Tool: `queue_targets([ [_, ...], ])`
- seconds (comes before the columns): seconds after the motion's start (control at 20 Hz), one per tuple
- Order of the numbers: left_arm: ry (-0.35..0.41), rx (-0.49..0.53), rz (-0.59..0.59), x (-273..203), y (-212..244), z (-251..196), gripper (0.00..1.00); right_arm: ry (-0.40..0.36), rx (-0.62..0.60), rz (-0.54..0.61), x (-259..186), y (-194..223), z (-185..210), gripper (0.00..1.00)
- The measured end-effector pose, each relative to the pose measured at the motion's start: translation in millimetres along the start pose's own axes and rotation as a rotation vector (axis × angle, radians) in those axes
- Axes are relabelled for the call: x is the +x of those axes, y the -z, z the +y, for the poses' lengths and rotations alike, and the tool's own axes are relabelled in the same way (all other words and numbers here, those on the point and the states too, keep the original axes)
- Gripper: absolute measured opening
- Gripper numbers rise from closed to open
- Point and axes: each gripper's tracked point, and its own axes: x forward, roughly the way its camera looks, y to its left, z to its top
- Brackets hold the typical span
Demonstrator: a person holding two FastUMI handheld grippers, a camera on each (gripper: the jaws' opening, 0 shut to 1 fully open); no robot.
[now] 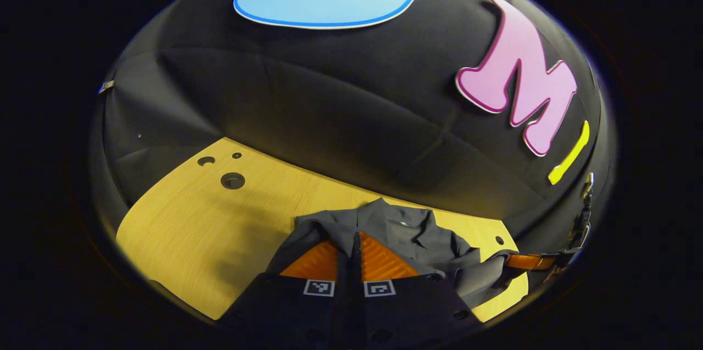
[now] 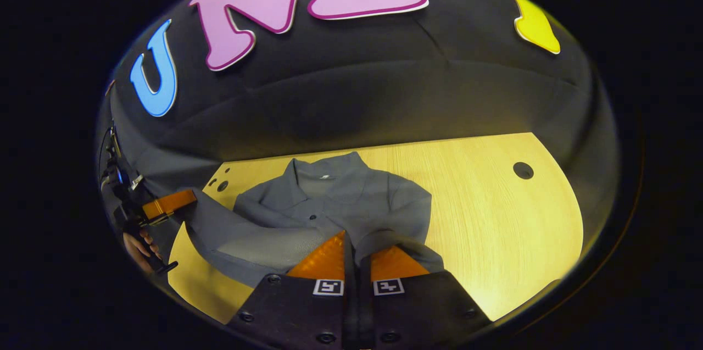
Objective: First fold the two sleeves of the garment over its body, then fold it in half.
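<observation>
I hold my left hand-held gripper (image 1: 356, 240) low over the near edge of the tabletop (image 1: 219, 229), pointing towards the far wall. Its two orange fingers (image 1: 314, 262) are drawn together with only a thin dark line between them, and a fold of grey cloth sits in that line, so they are pinched on the garment (image 1: 406, 232). In the right gripper view the same tool shows at the far left, its orange finger tip (image 2: 167, 203) touching the end of the sleeve (image 2: 230, 234), with my hand (image 2: 140, 248) wrapped round the handle below it.

My right hand-held gripper (image 2: 351, 248) is also low and near, aimed at the far wall, and its orange fingers (image 2: 324, 259) are closed just as tightly. The grey hem seems to be caught between them, though the cloth is dark there and I cannot be fully sure how much is gripped. In the left gripper view its orange finger (image 1: 527, 261) reaches in from the right and meets the bunched cloth.

The garment is a grey collared shirt lying on the yellow wooden tabletop, collar (image 2: 329, 171) towards the far side and buttons (image 2: 312, 217) facing up. One sleeve is stretched out to the left across the tabletop edge; the other side lies folded in over the body.
</observation>
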Motion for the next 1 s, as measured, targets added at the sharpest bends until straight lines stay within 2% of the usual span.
queue_targets([
  [0.3, -0.02, 0.019, -0.004, 36, 6, 13, 0.05, 0.013, 0.033, -0.032, 39, -18, -17, 0.05],
  [0.55, -0.037, 0.038, -0.001, 60, 16, 11, 0.05, 0.041, 0.046, -0.004, 65, -6, -25, 0.06],
  [0.6, -0.044, 0.039, 0.001, 61, 18, 10, 0.09, 0.049, 0.045, 0.003, 67, -4, -28, 0.08],
  [0.65, -0.055, 0.044, 0.006, 61, 19, 11, 0.06, 0.042, 0.054, 0.009, 68, -3, -28, 0.17],
  [0.7, -0.065, 0.052, 0.014, 61, 22, 12, 0.08, 0.042, 0.064, 0.012, 67, -2, -28, 0.1],
  [0.75, -0.081, 0.063, 0.02, 58, 22, 13, 0.09, 0.039, 0.074, 0.01, 66, -4, -28, 0.25],
  [0.8, -0.092, 0.074, 0.021, 56, 22, 14, 0.12, 0.04, 0.078, 0.006, 65, -5, -28, 0.26],
  [0.85, -0.09, 0.079, 0.018, 52, 19, 12, 0.16, 0.034, 0.08, 0.002, 64, -7, -26, 0.35],
  [0.95, -0.096, 0.083, -0.005, 45, 10, 9, 0.35, 0.039, 0.062, -0.008, 53, -11, -27, 0.54],
  [1.0, -0.1, 0.083, -0.021, 38, 4, 9, 0.52, 0.054, 0.044, -0.016, 48, -12, -31, 0.6],
])
